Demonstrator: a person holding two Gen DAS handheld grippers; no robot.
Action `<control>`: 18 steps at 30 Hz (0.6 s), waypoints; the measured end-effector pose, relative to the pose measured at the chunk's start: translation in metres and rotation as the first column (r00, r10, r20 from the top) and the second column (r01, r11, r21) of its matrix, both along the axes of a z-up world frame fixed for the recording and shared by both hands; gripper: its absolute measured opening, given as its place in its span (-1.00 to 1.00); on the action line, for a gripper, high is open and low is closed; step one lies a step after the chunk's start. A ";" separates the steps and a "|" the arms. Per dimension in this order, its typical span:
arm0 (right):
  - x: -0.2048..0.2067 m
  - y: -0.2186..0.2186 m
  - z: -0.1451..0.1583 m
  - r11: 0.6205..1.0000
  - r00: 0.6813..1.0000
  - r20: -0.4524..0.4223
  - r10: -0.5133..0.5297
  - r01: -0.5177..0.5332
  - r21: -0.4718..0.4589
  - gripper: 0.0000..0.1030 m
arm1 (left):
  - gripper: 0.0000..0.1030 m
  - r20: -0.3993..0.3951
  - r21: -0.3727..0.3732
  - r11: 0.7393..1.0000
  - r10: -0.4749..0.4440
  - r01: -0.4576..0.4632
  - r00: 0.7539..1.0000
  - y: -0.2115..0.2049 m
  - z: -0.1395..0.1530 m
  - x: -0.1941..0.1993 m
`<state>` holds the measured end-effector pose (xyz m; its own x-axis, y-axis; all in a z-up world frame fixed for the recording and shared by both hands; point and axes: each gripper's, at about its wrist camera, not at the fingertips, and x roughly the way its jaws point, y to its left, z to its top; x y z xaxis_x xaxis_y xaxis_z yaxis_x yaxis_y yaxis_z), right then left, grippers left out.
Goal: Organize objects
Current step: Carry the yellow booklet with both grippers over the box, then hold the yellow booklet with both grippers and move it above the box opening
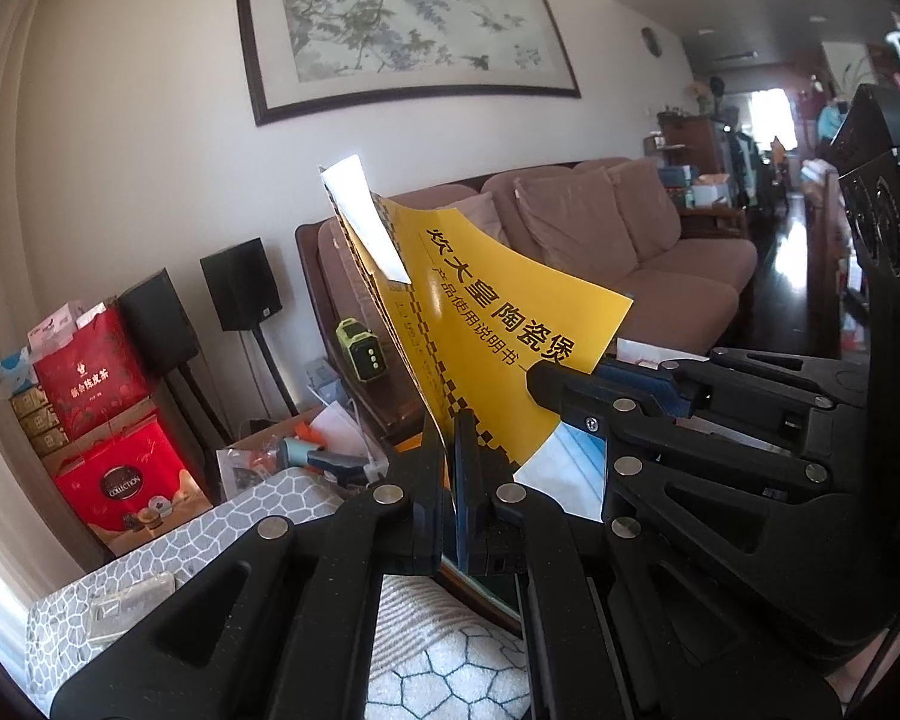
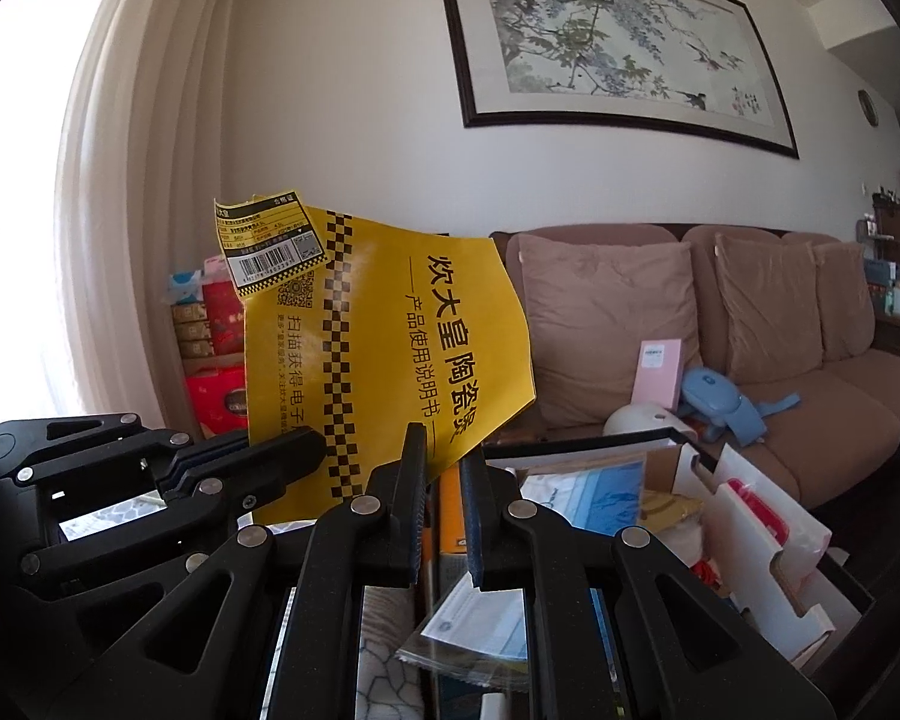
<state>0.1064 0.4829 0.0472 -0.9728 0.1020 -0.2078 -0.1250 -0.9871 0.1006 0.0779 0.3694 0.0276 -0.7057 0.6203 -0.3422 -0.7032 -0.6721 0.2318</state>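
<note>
One pinch carries the yellow booklet (image 1: 498,312): the left hand-held gripper (image 1: 450,456) clamps its 6 o'clock edge, the right hand-held gripper (image 2: 441,480) stands narrowly parted; floppy paper could slip.

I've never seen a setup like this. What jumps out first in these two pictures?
A bright yellow booklet with black Chinese lettering, held up in mid-air, pinched at its lower edge by the left gripper. The right gripper sits beside it with a small gap between its jaws. Behind them a large framed ink painting hangs above a brown sofa.
</note>
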 end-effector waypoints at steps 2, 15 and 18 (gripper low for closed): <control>0.000 0.002 0.001 1.000 1.000 -0.001 -0.003 0.003 0.002 -0.81 | -0.94 -0.002 -0.002 1.000 -0.003 0.003 1.000 0.002 0.001 0.000; 0.003 0.015 0.004 0.999 1.000 0.000 -0.027 0.027 -0.018 -0.80 | -0.94 0.009 0.009 1.000 -0.024 0.024 1.000 0.013 0.002 -0.004; 0.005 0.016 0.004 0.999 0.999 0.000 -0.037 0.037 -0.021 -0.80 | -0.94 0.007 0.007 0.999 -0.032 0.032 0.999 0.016 0.003 -0.005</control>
